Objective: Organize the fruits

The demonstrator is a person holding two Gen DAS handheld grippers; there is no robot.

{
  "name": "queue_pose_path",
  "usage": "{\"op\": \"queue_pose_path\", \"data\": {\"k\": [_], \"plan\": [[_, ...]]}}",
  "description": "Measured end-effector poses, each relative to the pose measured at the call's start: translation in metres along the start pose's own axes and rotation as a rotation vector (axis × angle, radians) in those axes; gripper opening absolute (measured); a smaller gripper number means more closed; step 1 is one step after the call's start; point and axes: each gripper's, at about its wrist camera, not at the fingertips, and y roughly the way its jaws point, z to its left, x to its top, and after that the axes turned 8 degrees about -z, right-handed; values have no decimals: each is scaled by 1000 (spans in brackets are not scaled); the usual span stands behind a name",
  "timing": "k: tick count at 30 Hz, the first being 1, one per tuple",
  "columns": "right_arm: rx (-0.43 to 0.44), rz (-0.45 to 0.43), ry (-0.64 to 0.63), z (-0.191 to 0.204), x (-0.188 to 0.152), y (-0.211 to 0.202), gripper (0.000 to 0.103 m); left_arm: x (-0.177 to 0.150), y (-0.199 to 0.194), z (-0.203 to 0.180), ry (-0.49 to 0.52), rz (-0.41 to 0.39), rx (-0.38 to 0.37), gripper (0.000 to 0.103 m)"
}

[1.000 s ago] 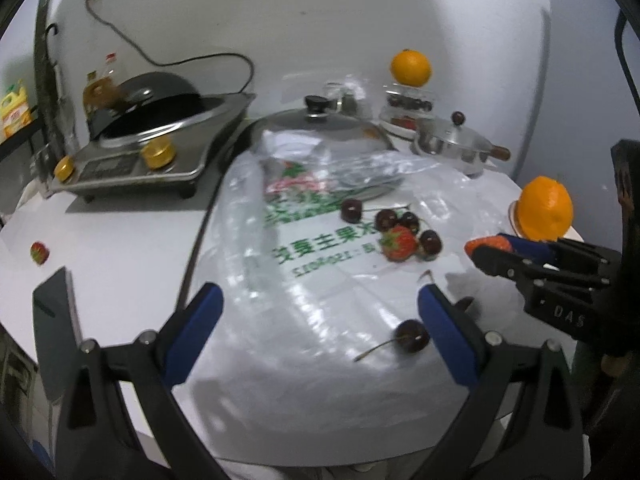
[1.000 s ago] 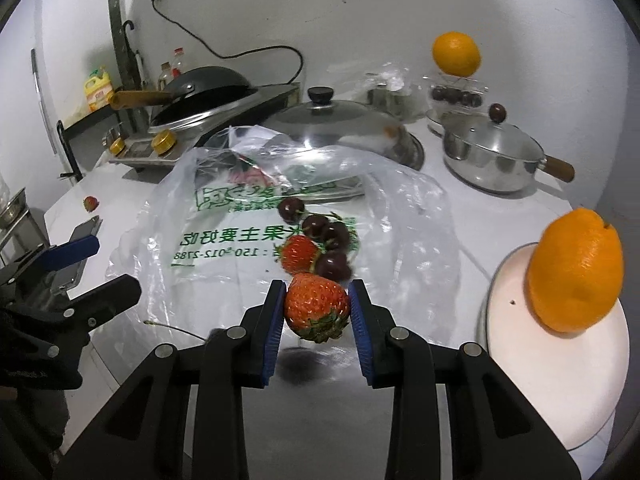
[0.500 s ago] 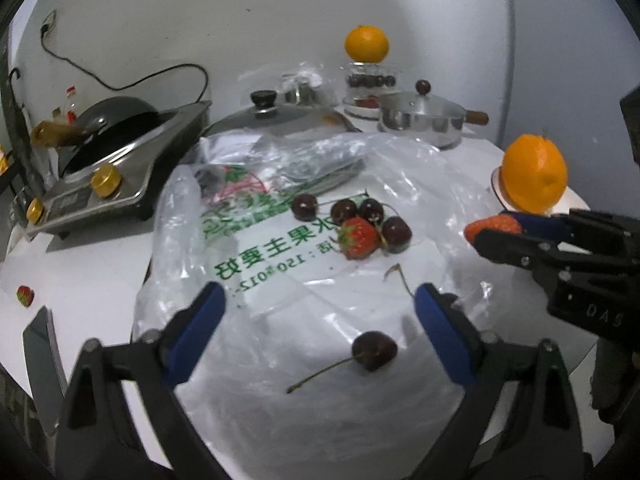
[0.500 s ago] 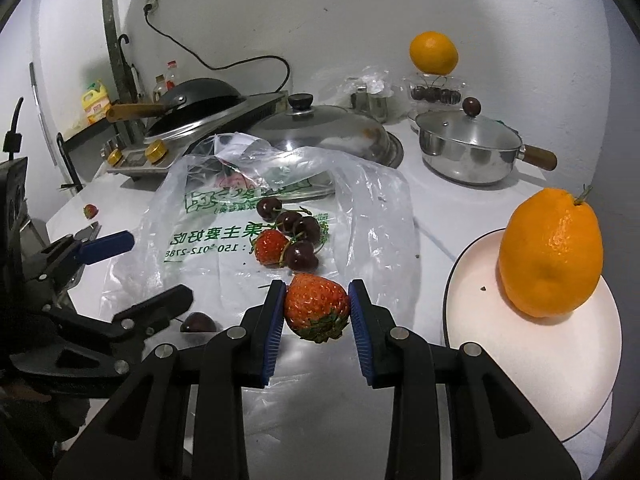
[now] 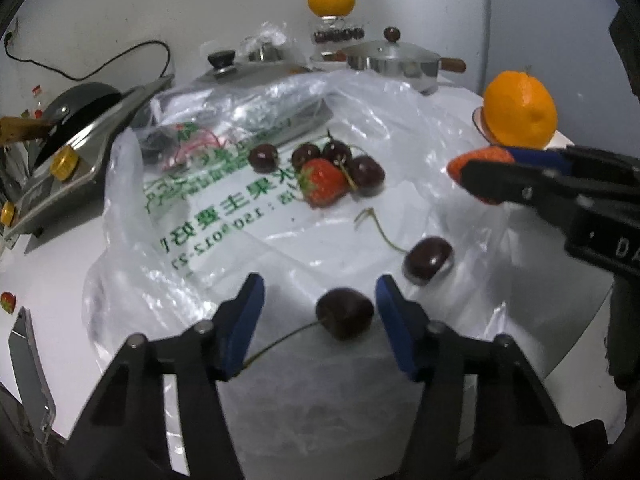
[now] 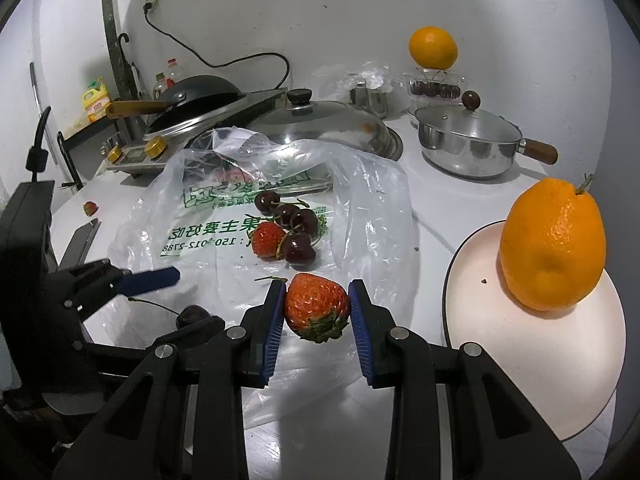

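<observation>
left gripper (image 5: 318,312): jaws closing, a loose cherry (image 5: 345,313) sits between the blue pads; the right pad is just beside it, the left pad has a clear gap. Not gripped.
right gripper (image 6: 316,310): clamped on a strawberry (image 6: 316,306), pads pressing both sides, leaf end pointing back at the camera, held above the bag.
second loose cherry (image 5: 427,260): on the plastic, just right of and beyond the left gripper's tip, stem curling away.
fruit cluster (image 6: 286,232): four cherries plus one strawberry, touching each other, mid-bag by the green print.
plastic bag (image 6: 208,216): spread flat over the counter, far edge bunched up against the glass lid (image 6: 324,120).
plate (image 6: 532,368): white, right of the bag near the counter's edge; an orange (image 6: 554,246) stands on its far part, near half bare.
open room: bare counter (image 6: 432,196) strip between bag and plate; saucepan (image 6: 468,144) behind it.
left side: stove with wok (image 6: 192,94); a stray strawberry (image 6: 91,208) alone near the counter's left edge.
back wall: another orange (image 6: 433,47) sits on a clear box.
</observation>
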Motion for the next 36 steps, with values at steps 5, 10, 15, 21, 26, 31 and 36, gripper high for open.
{"op": "queue_pose_path", "data": {"k": [5,10,15,21,26,31,36], "plan": [[1,2,-1,0,-1,0,34,-2,0,2,-14,14,-13,57],[1,0,-1,0,-1,-1,34,-3,-1,2,-37,21,-51,44],[-2,-13,-2,0,0,-5,34,-3,-3,1,-43,21,-77,34],[-15,-25,-1,0,2,-10,34,-3,-6,0,-44,14,-88,30],[-25,-29,-8,0,5,-13,34,-1,-12,0,-50,-4,-97,30],[-28,-36,-15,0,7,-15,34,4,-19,2,-59,-24,-101,30],[-27,-46,-20,0,11,-19,34,12,-27,3,-63,-53,-97,30]]}}
